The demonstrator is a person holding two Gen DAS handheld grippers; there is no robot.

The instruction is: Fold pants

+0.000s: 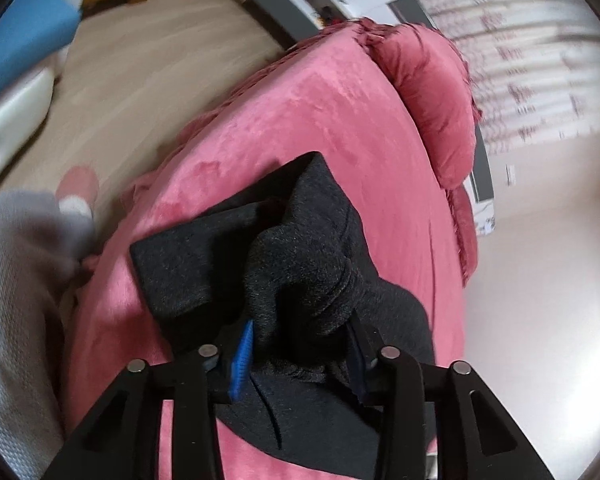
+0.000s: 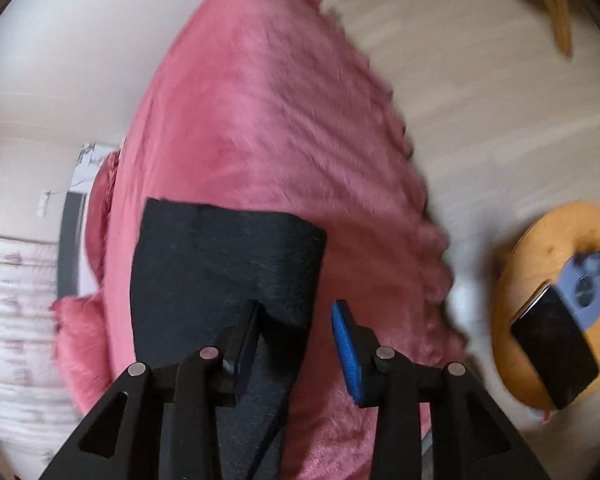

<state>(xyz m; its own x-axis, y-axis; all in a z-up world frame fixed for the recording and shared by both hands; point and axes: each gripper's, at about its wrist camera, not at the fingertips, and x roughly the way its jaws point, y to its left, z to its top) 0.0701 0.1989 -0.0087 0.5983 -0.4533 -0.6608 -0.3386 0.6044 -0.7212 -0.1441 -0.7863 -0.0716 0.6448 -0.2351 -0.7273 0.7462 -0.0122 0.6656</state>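
The dark grey pants (image 1: 196,264) lie partly folded on a pink velvet blanket (image 1: 320,120). In the left wrist view a thick bunch of the cloth rises between the fingers of my left gripper (image 1: 302,322). The blue pad (image 1: 242,356) and the dark finger opposite it press on that bunch. In the right wrist view the pants (image 2: 220,264) lie as a flat dark rectangle. My right gripper (image 2: 299,306) stands open over their near corner. Cloth rests against the left finger (image 2: 246,340), and pink blanket shows in the gap before the blue pad (image 2: 344,352).
A pink pillow (image 1: 432,100) lies at the blanket's far end. A round wooden stool (image 2: 540,248) with a black phone (image 2: 556,344) stands on the wood floor to the right. A person's grey-clad limb (image 1: 16,300) and a pink slipper (image 1: 78,184) are at the left.
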